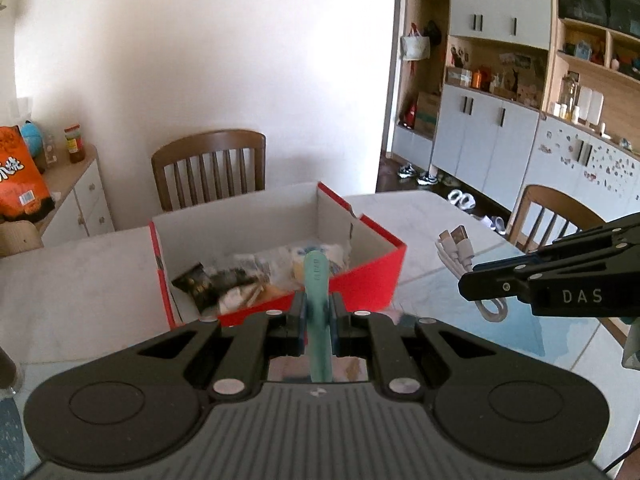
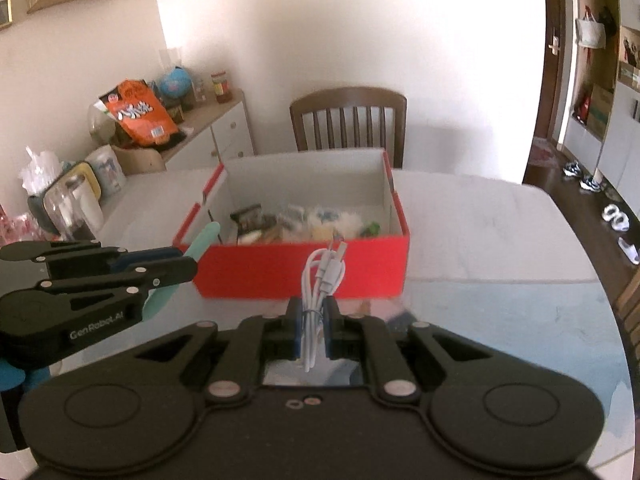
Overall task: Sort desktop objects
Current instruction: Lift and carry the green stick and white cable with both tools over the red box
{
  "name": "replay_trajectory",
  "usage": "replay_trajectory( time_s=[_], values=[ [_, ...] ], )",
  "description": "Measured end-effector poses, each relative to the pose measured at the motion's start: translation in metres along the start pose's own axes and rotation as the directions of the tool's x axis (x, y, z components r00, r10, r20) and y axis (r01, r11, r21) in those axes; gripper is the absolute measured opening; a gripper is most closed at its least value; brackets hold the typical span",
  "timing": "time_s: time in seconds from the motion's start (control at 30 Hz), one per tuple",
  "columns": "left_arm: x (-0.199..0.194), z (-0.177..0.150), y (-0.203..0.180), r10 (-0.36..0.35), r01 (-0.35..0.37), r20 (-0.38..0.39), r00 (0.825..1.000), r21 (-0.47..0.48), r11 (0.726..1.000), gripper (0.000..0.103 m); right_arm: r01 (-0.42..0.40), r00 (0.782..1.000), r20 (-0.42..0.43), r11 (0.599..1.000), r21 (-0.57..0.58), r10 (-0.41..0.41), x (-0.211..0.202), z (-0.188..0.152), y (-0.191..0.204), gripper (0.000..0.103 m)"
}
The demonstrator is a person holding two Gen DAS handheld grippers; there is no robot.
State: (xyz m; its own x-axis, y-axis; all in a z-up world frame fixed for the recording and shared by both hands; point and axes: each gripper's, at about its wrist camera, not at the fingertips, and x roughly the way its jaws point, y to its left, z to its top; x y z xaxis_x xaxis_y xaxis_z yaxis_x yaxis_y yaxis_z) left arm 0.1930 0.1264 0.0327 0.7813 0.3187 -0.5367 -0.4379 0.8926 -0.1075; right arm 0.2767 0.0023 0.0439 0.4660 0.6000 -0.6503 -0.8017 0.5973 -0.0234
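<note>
Centrally, red box [image 2: 304, 276] on pale table [image 2: 480, 232]; wooden chair [image 2: 348, 120] behind.

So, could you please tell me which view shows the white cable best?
The right wrist view: the cable sits centred in the right claw, plugs visible. The left wrist view shows it only partly, behind that claw.

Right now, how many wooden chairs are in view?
2. One chair stands at the table's far side behind the red box; another is at the right edge. Others may be out of frame.
</note>
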Motion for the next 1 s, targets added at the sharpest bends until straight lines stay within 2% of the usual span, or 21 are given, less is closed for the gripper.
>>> replay_trajectory(
  time_s=[0.17, 0.63, 1.0],
  values=[
    [0.004, 0.018, 0.016, 0.007, -0.007, 0.014, 1.0, -0.011, 1.0, 0.01, -0.005, 1.0, 0.028, 1.0, -0.014, 0.005, 0.007, 0.02, 0.006, 0.009],
    [0.03, 0.06, 0.047, 0.041, -0.044, 0.056, 0.998, 0.054, 0.998, 0.01, -0.005, 0.997, 0.075, 0.998, -0.059, 0.009, 0.041, 0.07, 0.019, 0.009],
    [0.074, 0.079, 0.08, 0.035, -0.035, 0.013, 0.999, 0.021, 0.999, 0.01, 0.004, 0.998, 0.068, 0.996, -0.089, 0.002, 0.079, 0.094, 0.027, 0.009]
  ],
)
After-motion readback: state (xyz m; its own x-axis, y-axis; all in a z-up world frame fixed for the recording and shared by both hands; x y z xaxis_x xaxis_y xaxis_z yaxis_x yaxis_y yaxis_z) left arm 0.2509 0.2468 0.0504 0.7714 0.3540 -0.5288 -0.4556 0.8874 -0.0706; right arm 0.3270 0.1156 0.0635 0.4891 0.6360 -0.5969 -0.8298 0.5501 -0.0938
